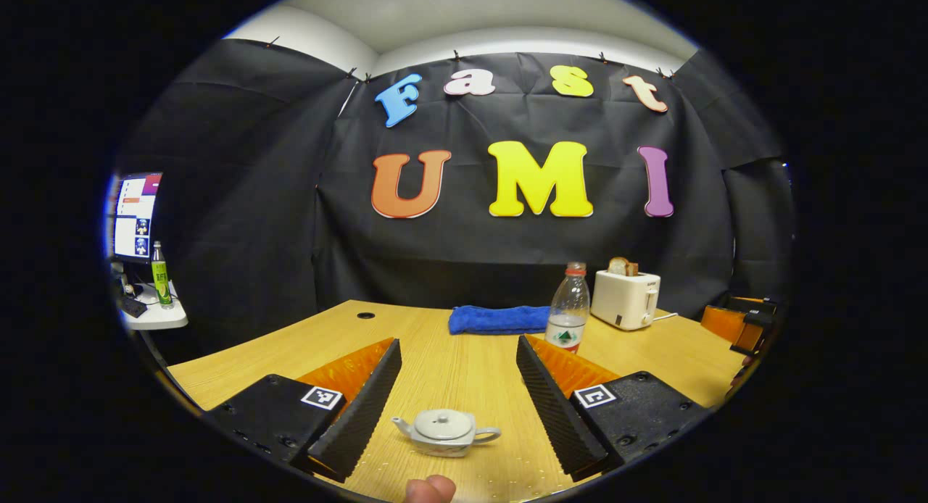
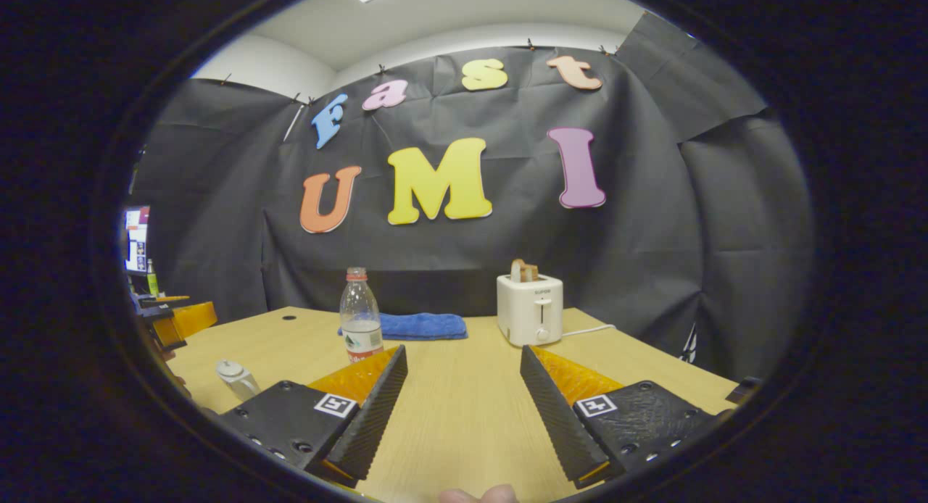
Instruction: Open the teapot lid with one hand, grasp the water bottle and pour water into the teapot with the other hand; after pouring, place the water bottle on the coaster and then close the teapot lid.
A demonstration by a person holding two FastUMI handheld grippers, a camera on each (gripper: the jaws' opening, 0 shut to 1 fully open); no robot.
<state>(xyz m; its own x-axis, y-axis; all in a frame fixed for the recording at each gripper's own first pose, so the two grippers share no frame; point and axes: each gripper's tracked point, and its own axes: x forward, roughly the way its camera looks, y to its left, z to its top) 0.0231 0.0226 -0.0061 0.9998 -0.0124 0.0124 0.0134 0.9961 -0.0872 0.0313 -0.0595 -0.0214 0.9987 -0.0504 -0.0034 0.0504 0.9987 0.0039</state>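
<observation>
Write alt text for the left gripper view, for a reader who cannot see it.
The left gripper is held open over a wooden table, and a small grey teapot, lid on, sits between its fingers. Farther back stand a water bottle, a folded blue towel and a white toaster holding toast.

1. In your left gripper view, the right finger of your left gripper [image 1: 458, 398] hides the lower part of the water bottle [image 1: 569, 306].
2. In your right gripper view, the teapot [image 2: 236, 377] sits at the left edge, too distorted to show whether its lid is on.
3. The other gripper [image 2: 170, 322] is cut off at that same edge.
4. The monitor [image 1: 135, 217] is too small to make out.
</observation>
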